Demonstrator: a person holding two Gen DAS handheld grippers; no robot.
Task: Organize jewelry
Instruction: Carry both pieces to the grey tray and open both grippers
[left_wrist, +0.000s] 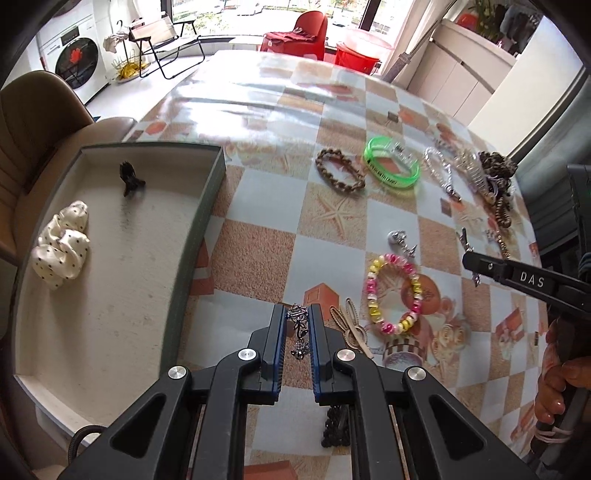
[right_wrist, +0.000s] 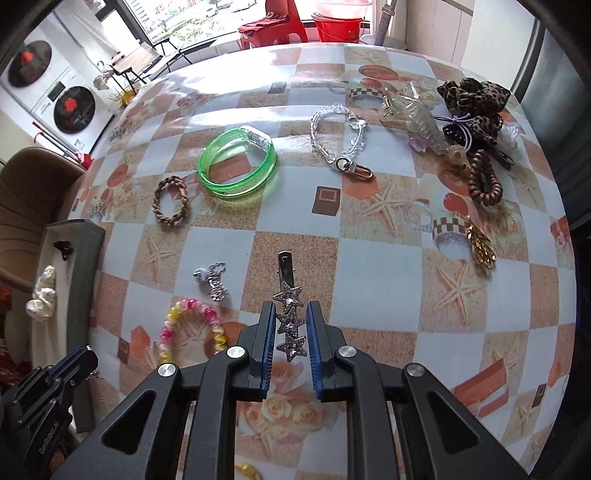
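Note:
My left gripper (left_wrist: 298, 314) is shut on a small silver-and-black charm (left_wrist: 298, 328), held above the table just right of the grey tray (left_wrist: 207, 206). The tray holds a white dotted scrunchie (left_wrist: 61, 243) and a black claw clip (left_wrist: 129, 179). My right gripper (right_wrist: 291, 314) is shut on a silver star hair clip (right_wrist: 290, 306), whose metal bar sticks out ahead of the fingertips. A pink-and-yellow bead bracelet (left_wrist: 393, 293) lies right of my left gripper; it also shows in the right wrist view (right_wrist: 190, 325).
On the checked tablecloth lie a green bangle (right_wrist: 236, 166), a brown braided bracelet (right_wrist: 170, 201), a clear bead chain (right_wrist: 340, 136), a silver charm (right_wrist: 212, 280), a brown coil tie (right_wrist: 484, 177), a leopard scrunchie (right_wrist: 472, 98) and a gold clip (right_wrist: 480, 247). A brown chair (left_wrist: 33, 122) stands left.

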